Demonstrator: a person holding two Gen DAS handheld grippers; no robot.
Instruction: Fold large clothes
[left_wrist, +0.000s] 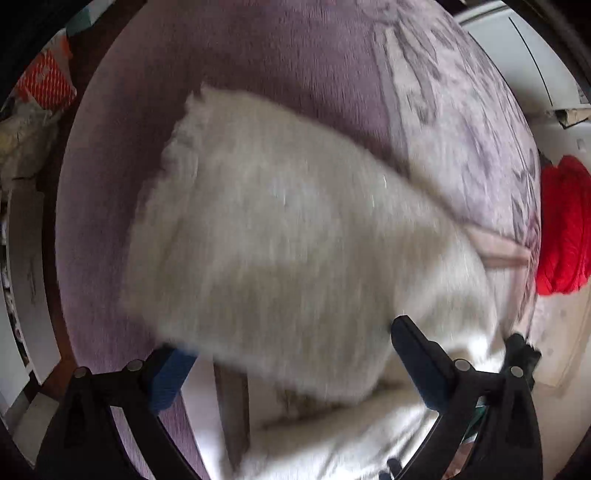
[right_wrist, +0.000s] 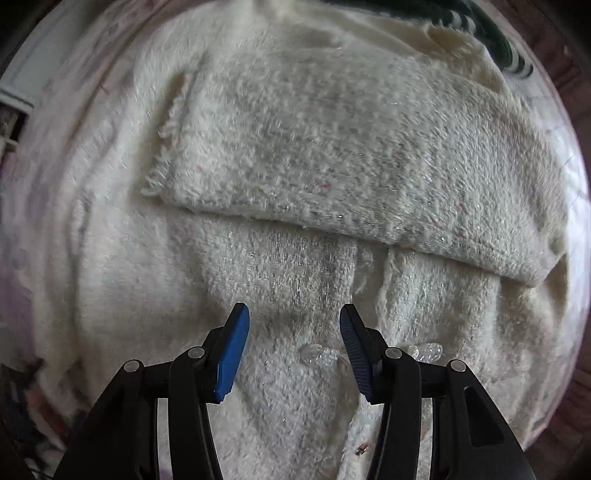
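Note:
A fuzzy cream-white cardigan (right_wrist: 303, 158) lies spread on a lilac bedspread (left_wrist: 280, 51). In the right wrist view one sleeve is folded across the body, and clear buttons (right_wrist: 317, 354) line the front opening. My right gripper (right_wrist: 294, 325) is open and empty just above the front panel. In the left wrist view a blurred sleeve or panel of the cardigan (left_wrist: 280, 236) hangs between and in front of my left gripper (left_wrist: 291, 350), whose jaws stand wide apart. I cannot tell whether it touches the fabric.
A red knitted garment (left_wrist: 563, 225) lies at the bed's right edge. A dark green striped garment (right_wrist: 491, 40) lies beyond the cardigan. White furniture (left_wrist: 524, 55) stands past the bed. Boxes and clutter (left_wrist: 44, 85) sit at the left.

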